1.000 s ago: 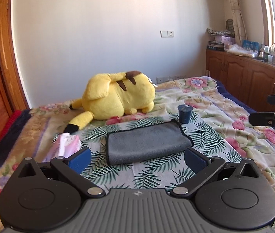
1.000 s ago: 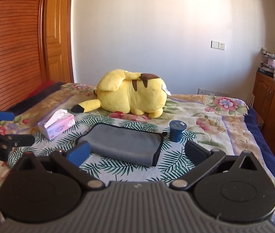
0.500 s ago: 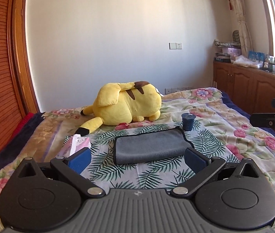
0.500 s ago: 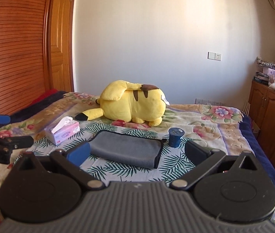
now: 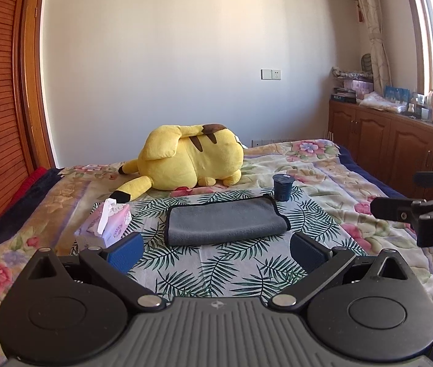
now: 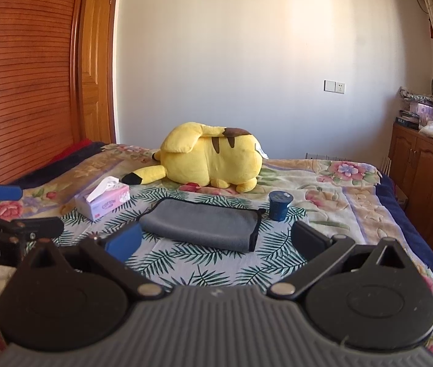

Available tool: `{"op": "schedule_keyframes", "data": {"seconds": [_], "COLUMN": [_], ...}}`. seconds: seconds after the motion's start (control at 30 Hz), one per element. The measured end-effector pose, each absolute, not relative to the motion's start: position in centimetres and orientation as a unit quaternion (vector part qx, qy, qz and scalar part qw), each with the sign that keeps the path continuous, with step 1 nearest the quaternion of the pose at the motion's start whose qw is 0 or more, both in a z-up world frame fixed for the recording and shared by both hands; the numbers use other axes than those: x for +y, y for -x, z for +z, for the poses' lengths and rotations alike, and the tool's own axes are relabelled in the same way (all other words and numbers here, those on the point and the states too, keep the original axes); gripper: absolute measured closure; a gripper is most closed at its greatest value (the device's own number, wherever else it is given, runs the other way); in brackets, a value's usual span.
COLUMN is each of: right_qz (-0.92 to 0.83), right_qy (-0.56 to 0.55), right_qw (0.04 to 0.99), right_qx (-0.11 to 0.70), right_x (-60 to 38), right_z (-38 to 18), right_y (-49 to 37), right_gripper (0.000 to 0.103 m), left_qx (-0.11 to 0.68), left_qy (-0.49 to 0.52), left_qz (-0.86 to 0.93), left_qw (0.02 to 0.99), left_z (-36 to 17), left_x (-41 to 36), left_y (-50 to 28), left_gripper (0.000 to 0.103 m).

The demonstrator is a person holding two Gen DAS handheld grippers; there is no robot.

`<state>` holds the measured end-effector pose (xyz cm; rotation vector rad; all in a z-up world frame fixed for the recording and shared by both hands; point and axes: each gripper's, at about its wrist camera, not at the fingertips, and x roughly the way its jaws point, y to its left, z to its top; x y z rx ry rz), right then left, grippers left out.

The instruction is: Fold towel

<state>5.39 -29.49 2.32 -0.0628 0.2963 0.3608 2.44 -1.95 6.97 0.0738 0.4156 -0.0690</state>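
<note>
Two grippers hang above the near part of the bed (image 5: 323, 165), both with fingers spread wide and holding nothing. The left gripper (image 5: 214, 249) shows its blue-padded fingers (image 5: 123, 252) apart, framing the cloth beyond without touching it; the right gripper (image 6: 214, 240) is likewise wide open and clear of everything.

Beyond the fingers, on the palm-leaf spread, lies the grey towel (image 5: 225, 221), already doubled into a neat oblong with its dark-bound edges stacked on the right side. It looks folded, so the task seems at or near its end. If one more fold is wanted, a good way would be to bring each gripper down on a corner of the same short edge, pinch both layers together, lift only a little, and carry the edge straight across so the bound edges meet squarely.

Left of the towel sits a pink tissue box (image 5: 106, 224); just beyond its far right corner stands a small dark blue cup (image 5: 283, 187), close enough to be knocked by a careless sweep. Farthest, a yellow plush toy (image 5: 192, 160) lies against the wall side of the bed.
</note>
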Motion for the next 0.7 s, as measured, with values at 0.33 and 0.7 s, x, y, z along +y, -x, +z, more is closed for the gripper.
{"op": "schedule_keyframes", "data": {"seconds": [0.33, 0.7], "right_qz": [0.174, 0.173], "right_qy": [0.037, 0.035], "right_qw": [0.970, 0.967], "right_qx": [0.163, 0.181], "right_x": [-28.8, -28.6], "right_z": [-0.1, -3.2], "right_y": [-4.1, -3.7], "right_gripper": [0.000, 0.000], "left_qx": [0.225, 0.229], "left_qy": [-0.023, -0.012], "left_qz": [-0.023, -0.010], "left_qw": [0.974, 0.973], "left_z": [4.3, 1.2], "left_x": [-1.0, -0.2], "left_y": [-1.8, -0.9], "left_gripper": [0.016, 0.016]}}
